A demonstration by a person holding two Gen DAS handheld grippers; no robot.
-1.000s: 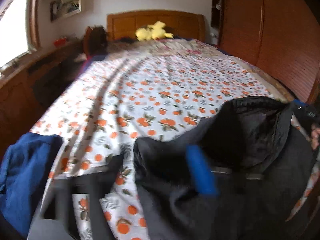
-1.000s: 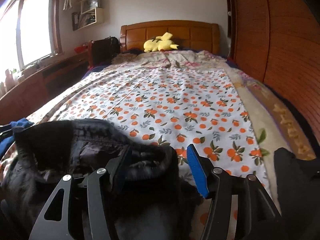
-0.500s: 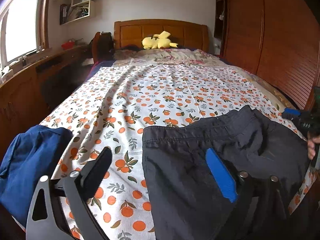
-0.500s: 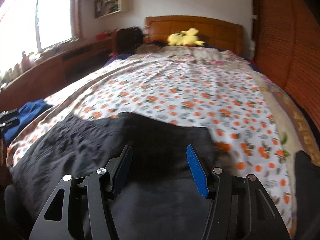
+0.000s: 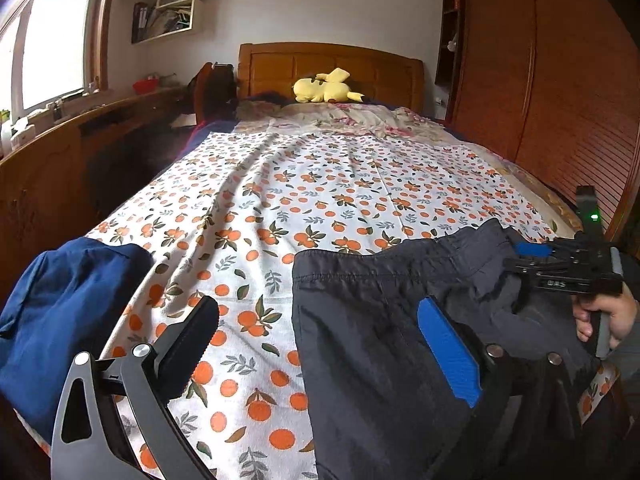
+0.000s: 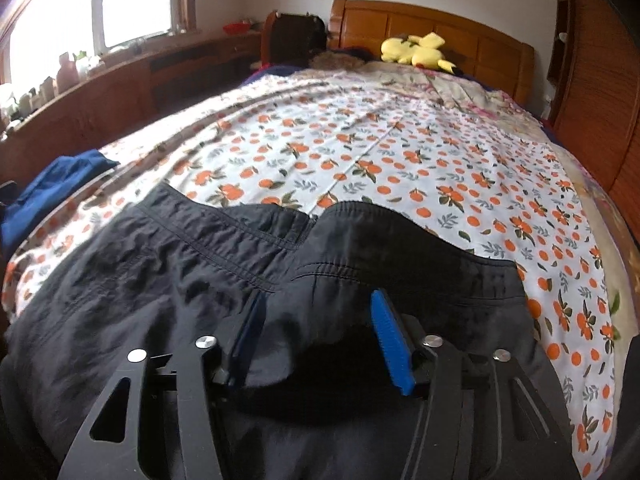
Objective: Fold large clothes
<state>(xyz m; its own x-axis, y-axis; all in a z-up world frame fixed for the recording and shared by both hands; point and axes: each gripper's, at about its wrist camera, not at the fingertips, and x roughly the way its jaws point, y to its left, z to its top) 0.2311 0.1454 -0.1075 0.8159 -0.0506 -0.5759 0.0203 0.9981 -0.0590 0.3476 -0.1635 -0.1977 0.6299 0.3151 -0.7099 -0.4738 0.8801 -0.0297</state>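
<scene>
Black trousers [image 5: 384,344] lie spread on the near end of the bed, waistband toward the headboard; they also show in the right wrist view [image 6: 208,280]. My left gripper [image 5: 320,344] is open and empty, hovering over the trousers' left edge. My right gripper [image 6: 316,332] is open, low over the waistband's right part; it also shows at the far right of the left wrist view [image 5: 560,264], held by a hand. Nothing is held.
The bed [image 5: 320,184] has an orange-print sheet. A blue garment [image 5: 68,312] lies at the bed's near left corner. A yellow plush [image 5: 324,88] sits by the headboard. A wooden desk [image 5: 60,152] runs along the left, a wardrobe [image 5: 560,100] along the right.
The trousers were lifted and bunched a second ago; they now lie flat on the sheet. Both grippers have let go and drawn back a little.
</scene>
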